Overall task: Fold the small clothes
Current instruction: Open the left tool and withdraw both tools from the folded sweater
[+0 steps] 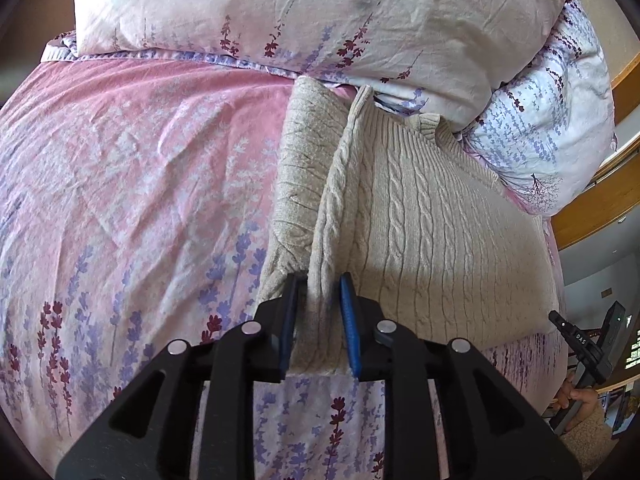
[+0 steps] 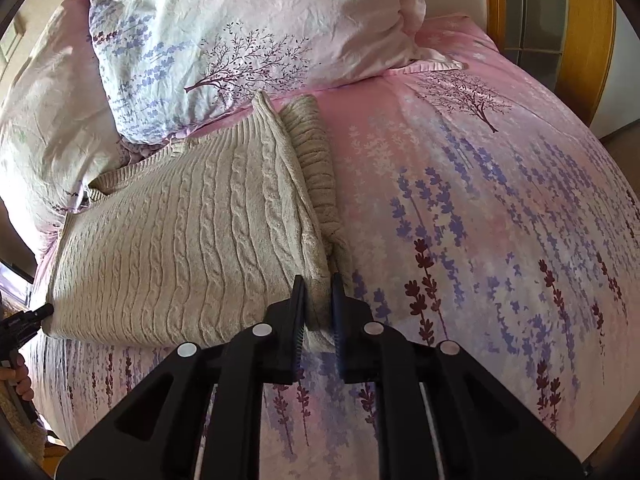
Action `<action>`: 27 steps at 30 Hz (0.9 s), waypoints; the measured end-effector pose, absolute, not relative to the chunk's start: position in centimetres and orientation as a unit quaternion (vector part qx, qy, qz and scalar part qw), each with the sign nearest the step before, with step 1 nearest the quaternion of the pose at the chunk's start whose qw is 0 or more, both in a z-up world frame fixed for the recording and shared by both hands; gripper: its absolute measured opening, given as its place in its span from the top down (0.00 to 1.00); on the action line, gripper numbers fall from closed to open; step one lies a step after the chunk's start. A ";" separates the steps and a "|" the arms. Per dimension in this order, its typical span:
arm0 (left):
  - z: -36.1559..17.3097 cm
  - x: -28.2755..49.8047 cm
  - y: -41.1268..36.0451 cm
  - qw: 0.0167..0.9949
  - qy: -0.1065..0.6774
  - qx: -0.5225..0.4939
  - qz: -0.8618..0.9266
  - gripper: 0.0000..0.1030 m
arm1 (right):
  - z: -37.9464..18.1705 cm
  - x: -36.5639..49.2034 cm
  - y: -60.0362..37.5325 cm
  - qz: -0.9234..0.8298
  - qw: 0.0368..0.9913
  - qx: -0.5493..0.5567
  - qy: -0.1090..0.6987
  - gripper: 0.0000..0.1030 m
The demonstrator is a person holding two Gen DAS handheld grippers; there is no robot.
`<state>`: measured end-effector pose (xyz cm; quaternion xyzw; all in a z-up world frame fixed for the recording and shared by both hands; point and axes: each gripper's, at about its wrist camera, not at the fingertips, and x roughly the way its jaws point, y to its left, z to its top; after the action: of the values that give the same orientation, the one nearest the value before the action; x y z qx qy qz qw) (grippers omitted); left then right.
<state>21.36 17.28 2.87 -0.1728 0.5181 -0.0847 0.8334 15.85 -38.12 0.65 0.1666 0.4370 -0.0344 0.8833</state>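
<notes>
The garment is a beige cable-knit sweater (image 1: 432,216), laid on a pink floral bedsheet (image 1: 132,152) below two pillows (image 1: 320,20). It is judged to be soft, thick and limp, moderately light, and not slippery; the knit is expected to stretch and sag if lifted by one point, so it is best taken at the ribbed hem or at a folded edge, with both corners supported together.

In the left wrist view, the sweater occupies the centre and right of the frame. Its folded-over left edge runs down into the left gripper (image 1: 320,300), between the blue pads. The jaws stand narrowly apart; a gap is visible beside the right pad, so a firm grip cannot be confirmed.

In the right wrist view, the sweater fills the centre left of the frame. Its lower right corner, with the folded sleeve (image 2: 312,148) alongside, lies between the jaws of the right gripper (image 2: 318,300). Those jaws are slightly parted, and the cloth appears loosely contained rather than pinched.
</notes>
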 end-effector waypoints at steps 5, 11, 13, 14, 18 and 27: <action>6.4 21.0 14.7 0.883 0.458 -0.084 -0.054 0.49 | 3.7 16.1 -36.4 -0.024 0.914 0.119 0.386 0.66; 6.5 21.8 10.6 0.887 0.446 -0.063 -0.104 0.40 | 3.0 18.3 -32.6 0.019 0.913 0.056 0.404 0.63; 5.5 22.3 10.2 0.880 0.458 -0.072 -0.105 0.40 | 2.4 19.0 -32.3 0.017 0.909 0.053 0.414 0.60; 4.9 22.5 10.2 0.876 0.465 -0.078 -0.103 0.40 | 1.9 19.2 -32.3 0.013 0.906 0.053 0.420 0.60; 2.6 22.7 11.1 0.868 0.477 -0.107 -0.094 0.40 | 0.0 19.3 -32.3 0.008 0.897 0.042 0.441 0.56; 3.4 22.4 14.4 0.871 0.435 -0.202 -0.109 0.40 | 2.2 20.1 -31.2 0.024 0.910 0.049 0.410 0.53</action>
<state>22.43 14.36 3.37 -0.2015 0.4349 -0.1093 0.8708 20.11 -31.23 2.22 0.0489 0.4104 0.0239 0.9103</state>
